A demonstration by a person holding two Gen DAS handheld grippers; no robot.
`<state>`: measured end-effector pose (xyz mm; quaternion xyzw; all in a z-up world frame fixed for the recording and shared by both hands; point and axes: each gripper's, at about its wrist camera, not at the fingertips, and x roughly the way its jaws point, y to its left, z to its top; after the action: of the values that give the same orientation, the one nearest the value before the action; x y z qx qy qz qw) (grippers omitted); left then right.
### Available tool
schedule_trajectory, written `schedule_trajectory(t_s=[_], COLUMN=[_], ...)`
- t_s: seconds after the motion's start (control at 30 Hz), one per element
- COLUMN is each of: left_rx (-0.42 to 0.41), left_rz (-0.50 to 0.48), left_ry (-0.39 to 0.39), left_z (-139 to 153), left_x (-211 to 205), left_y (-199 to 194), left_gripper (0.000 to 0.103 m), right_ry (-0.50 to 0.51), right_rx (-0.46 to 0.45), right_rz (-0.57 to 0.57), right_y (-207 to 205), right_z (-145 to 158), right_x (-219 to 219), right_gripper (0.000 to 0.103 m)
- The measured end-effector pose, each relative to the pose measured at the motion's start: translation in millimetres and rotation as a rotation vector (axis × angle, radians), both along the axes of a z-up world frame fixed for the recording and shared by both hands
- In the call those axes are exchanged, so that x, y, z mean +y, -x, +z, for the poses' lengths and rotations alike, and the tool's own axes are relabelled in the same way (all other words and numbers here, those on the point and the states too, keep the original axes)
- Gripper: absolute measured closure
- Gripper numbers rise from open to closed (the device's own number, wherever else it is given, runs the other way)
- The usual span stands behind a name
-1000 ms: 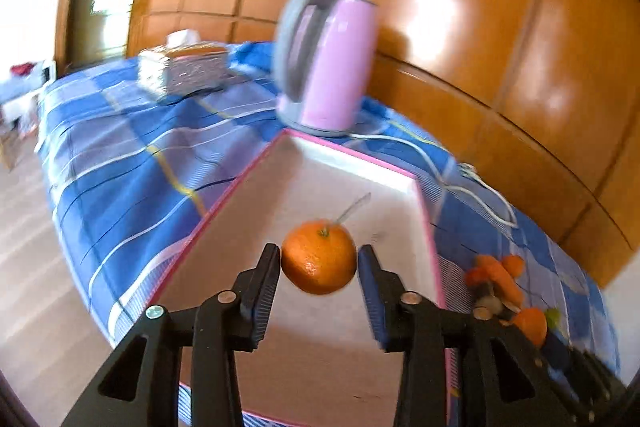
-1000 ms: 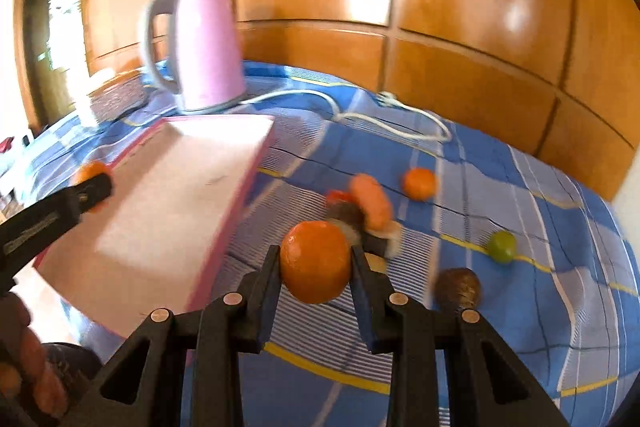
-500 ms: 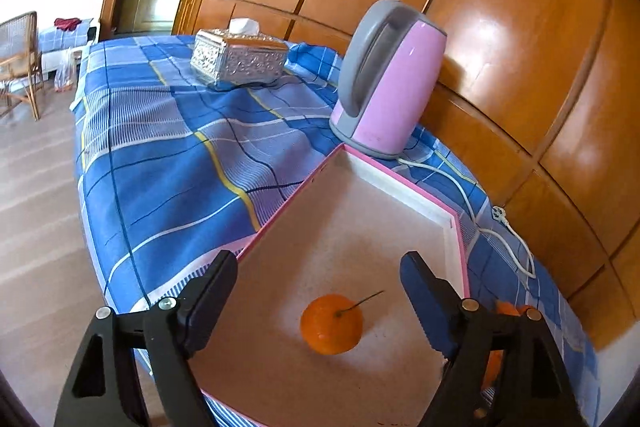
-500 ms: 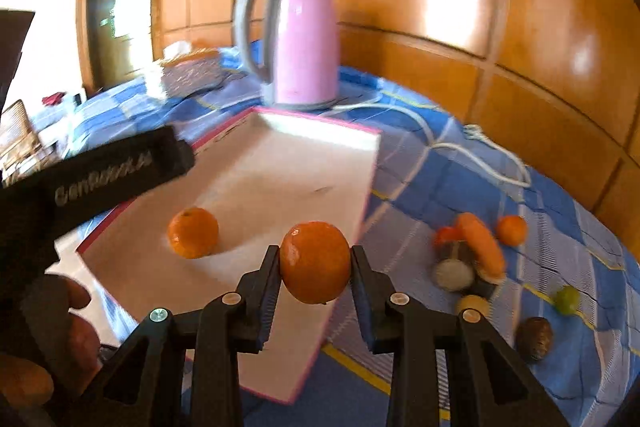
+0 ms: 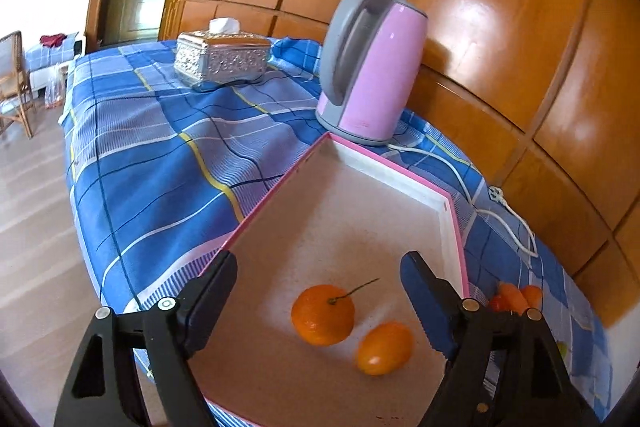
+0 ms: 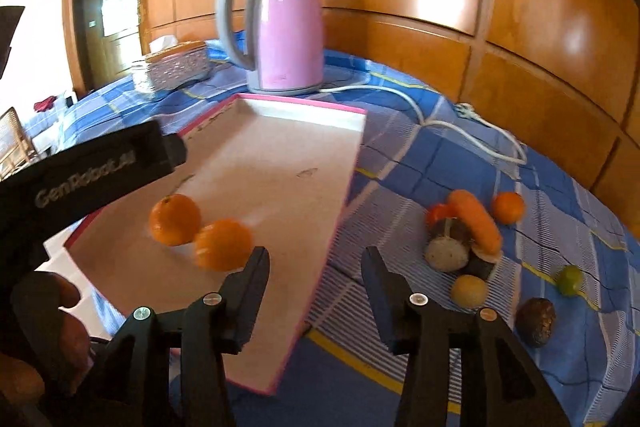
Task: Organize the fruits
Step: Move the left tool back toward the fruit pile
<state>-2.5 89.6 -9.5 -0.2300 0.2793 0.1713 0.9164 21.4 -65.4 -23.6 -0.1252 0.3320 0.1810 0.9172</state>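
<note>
Two oranges [image 5: 322,314] lie near the tray's [image 5: 451,223] rim, tools clear.

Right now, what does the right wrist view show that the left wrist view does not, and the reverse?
Right wrist only: the dark brown avocado, small green lime and a hand. Left wrist only: the wooden chair. Both: pink electric kettle, pink-rimmed white tray, two oranges in it, silver tissue box.

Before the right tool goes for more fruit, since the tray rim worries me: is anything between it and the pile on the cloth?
Nothing visible. The right tool, jaws opening and empty, hangs over the tray's pink edge; only bare cloth lies before the fruit pile.
</note>
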Motion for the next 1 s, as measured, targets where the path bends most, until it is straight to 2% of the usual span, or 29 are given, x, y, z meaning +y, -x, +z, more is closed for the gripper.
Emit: schedule_trajectory(t_s=[0.23,0.47,0.7,1.0], left_rx=[-0.010,-0.026,-0.031,-0.047], left_rz=[-0.029,-0.102,-0.149,-0.296], left_ry=[-0.030,-0.113,-0.147,-0.222], left_z=[3,8,10,11], left_x=[-8,-29,-42,-71], left_y=[2,4,5,5], left_gripper=[0.013,0.012,0.011,0.012], right_ry=[0.024,0.048,0.031,0.020], right_rx=[-0.039,-0.058,-0.059,-0.043], right_rz=[-0.091,-0.179,-0.242,-0.291], right_y=[5,8,10,7], right_z=[6,9,12,11], right_x=[-14,-32,-48,-62], right_gripper=[0.054,0.054,0.054,0.054])
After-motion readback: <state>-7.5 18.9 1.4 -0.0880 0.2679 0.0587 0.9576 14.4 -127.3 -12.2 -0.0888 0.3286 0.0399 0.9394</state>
